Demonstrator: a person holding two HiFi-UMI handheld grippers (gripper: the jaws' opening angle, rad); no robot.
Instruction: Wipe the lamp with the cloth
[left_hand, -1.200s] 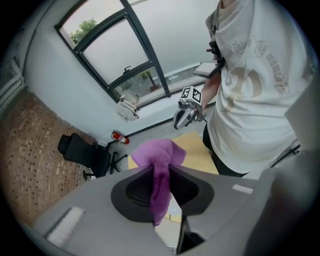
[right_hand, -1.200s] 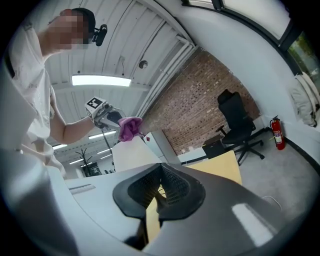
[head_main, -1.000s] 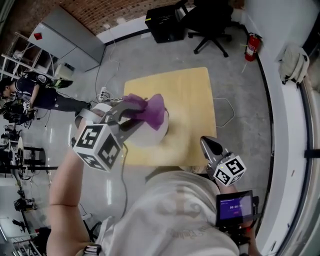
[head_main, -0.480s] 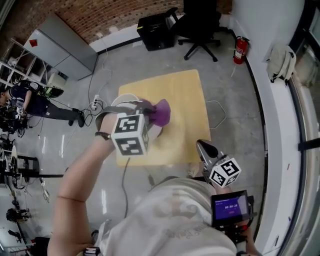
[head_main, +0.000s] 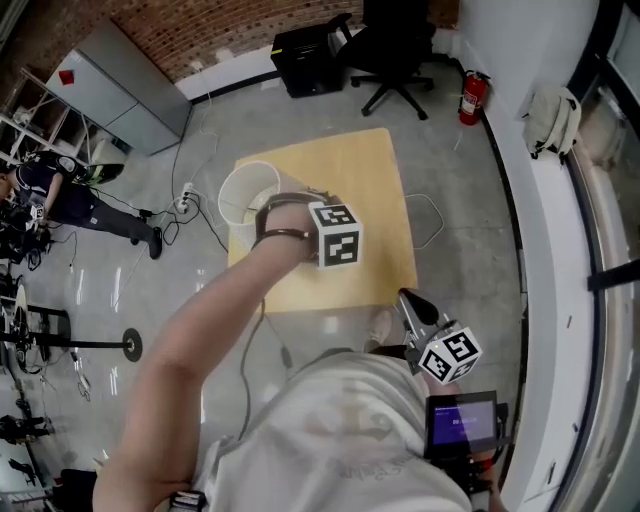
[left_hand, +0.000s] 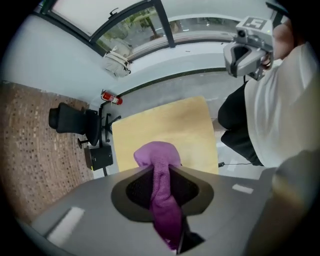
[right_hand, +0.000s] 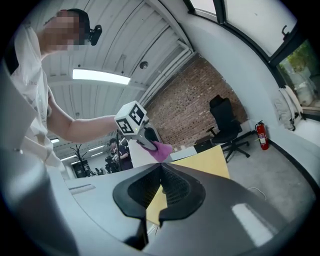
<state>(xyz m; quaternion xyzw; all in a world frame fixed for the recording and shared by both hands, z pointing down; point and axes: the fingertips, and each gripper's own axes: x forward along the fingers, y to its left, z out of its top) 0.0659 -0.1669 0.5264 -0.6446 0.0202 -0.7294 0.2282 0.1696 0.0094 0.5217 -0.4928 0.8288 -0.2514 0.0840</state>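
left tongs (left_hand: 161, 169) clamped on cloth (left_hand: 156, 152), pointing down | lamp (head_main: 246, 190) just beside them, toward head-view left | right tongs (right_hand: 161, 166) closed, empty, well apart

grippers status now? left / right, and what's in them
Left gripper: closed on the purple cloth.
Right gripper: closed, nothing between its jaws.

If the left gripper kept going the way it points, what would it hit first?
Probably the yellow table top: the left gripper points down at it, its purple cloth leading. How far off is unclear.
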